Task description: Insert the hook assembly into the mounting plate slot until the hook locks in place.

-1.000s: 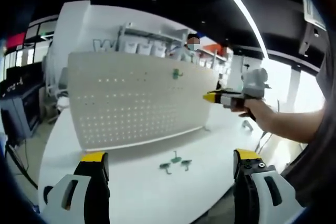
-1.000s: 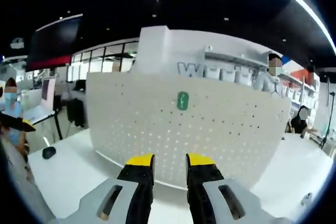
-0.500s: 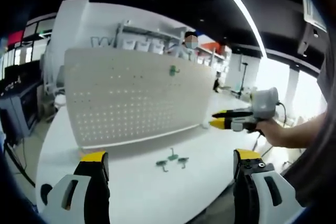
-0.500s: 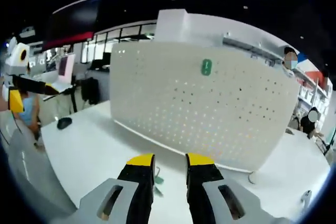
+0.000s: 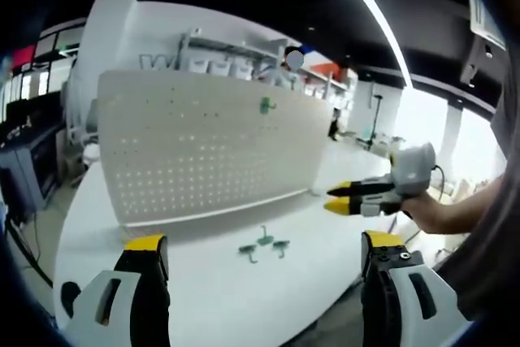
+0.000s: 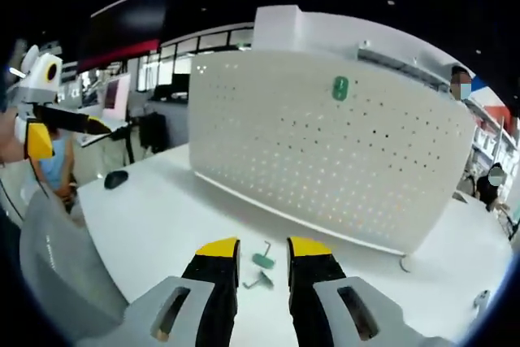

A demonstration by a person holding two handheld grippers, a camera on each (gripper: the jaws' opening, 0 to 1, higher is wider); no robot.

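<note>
one hook mounted, three loose, right tool backing off

one green hook [image 5: 265, 105] sits high on the white perforated mounting plate [image 5: 203, 152], which stands upright on the white counter [image 5: 244, 298]. compared with a second ago, the right tool [image 6: 262, 259] is no longer close up against the plate face; its view now takes in the whole plate and the counter in front, and it points down toward the loose hooks. its jaws stand narrow, nothing between them. judgement: one insertion looks done, and the next step is a pick from the counter.

left tool [image 5: 260, 253] is unchanged: jaws wide apart, empty, held low at the near counter edge.

left gripper view: three loose hook assemblies [image 5: 264, 244] lie together on the counter, in front of the plate and apart from it. the right tool [image 5: 340, 198] enters from the right, yellow tips aimed toward the plate, a hand behind it.

right gripper view: two loose hooks [image 6: 262, 266] show just beyond its own tips; the third cannot be made out. it also shows the mounted hook [image 6: 340, 88] face-on, and the left tool [image 6: 57, 123] at far left. whether the mounted hook is fully locked cannot be told.
</note>
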